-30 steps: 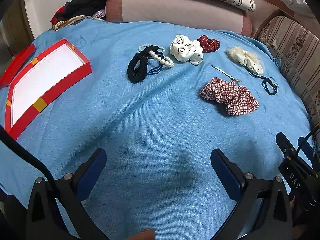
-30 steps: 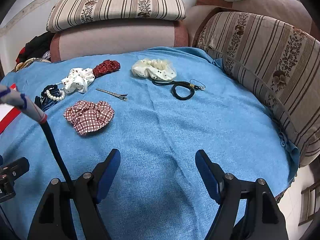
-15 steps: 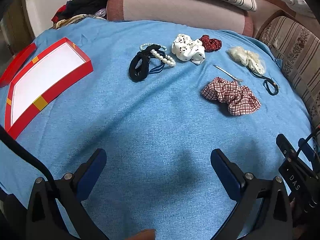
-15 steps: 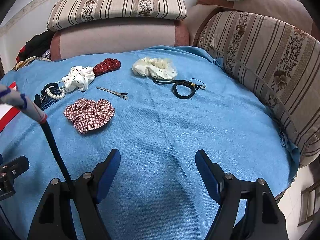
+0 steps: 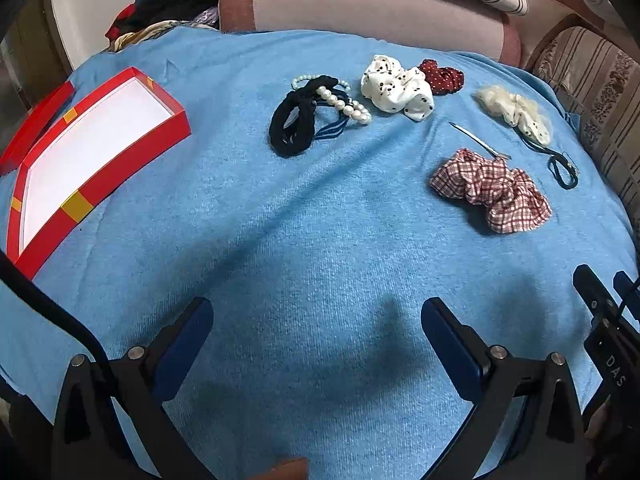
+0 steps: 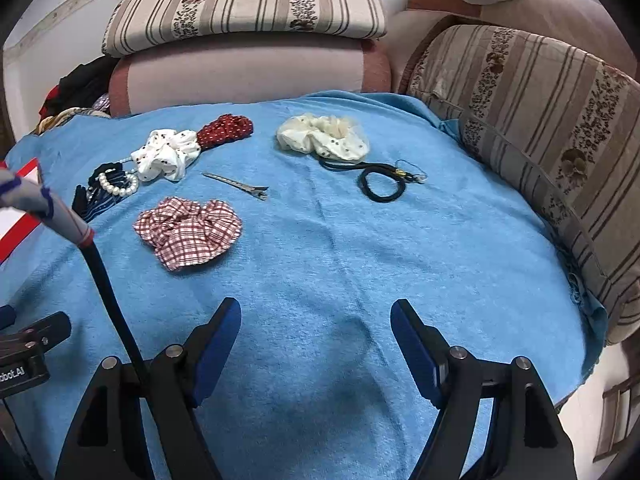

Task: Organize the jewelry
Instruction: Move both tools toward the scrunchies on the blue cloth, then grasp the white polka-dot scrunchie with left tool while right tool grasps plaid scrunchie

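An open red box with a white inside lies at the left on the blue cloth. Hair accessories lie across the far side: a black hair tie with a pearl bracelet, a white dotted scrunchie, a dark red scrunchie, a cream scrunchie, a metal hair clip, a plaid scrunchie and a black cord tie. My left gripper is open and empty above bare cloth. My right gripper is open and empty, near of the plaid scrunchie.
Striped sofa cushions rise at the right and back. A pile of clothes lies behind the box. The red box lid lies left of the box. The cloth's edge drops off at the right.
Both grippers have moved slightly forward toward the accessories. Both stay open and empty. Nothing on the cloth has moved.
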`<action>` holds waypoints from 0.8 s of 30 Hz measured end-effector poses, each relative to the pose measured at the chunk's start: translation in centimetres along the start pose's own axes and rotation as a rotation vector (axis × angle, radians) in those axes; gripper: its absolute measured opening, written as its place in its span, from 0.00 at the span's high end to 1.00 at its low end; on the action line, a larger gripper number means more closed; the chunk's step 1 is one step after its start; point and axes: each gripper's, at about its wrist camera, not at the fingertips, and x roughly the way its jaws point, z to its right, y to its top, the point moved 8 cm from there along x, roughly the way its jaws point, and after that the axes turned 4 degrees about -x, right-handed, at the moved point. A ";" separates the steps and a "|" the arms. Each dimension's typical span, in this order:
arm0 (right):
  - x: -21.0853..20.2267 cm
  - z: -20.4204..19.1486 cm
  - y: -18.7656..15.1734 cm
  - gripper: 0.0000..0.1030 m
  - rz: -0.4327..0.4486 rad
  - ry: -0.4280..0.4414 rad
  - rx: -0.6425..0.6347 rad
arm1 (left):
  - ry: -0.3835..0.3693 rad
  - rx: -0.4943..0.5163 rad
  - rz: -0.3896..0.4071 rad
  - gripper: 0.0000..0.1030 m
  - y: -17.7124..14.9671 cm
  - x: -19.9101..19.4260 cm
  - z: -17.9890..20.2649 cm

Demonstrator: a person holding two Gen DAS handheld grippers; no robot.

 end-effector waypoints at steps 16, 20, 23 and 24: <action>1.1 -1.7 1.7 0.21 -0.003 0.078 -0.005 | 0.072 0.031 0.005 0.00 1.2 3.4 -1.7; 1.1 -1.9 1.7 0.21 -0.004 0.078 -0.008 | 0.062 0.015 -0.007 0.00 1.0 3.8 -1.9; 0.9 -1.8 2.1 0.21 0.003 0.082 -0.004 | 0.047 0.007 -0.025 0.00 1.1 4.0 -2.0; 0.9 -1.7 2.2 0.21 0.005 0.086 -0.002 | 0.040 0.008 -0.028 0.00 1.0 4.0 -2.0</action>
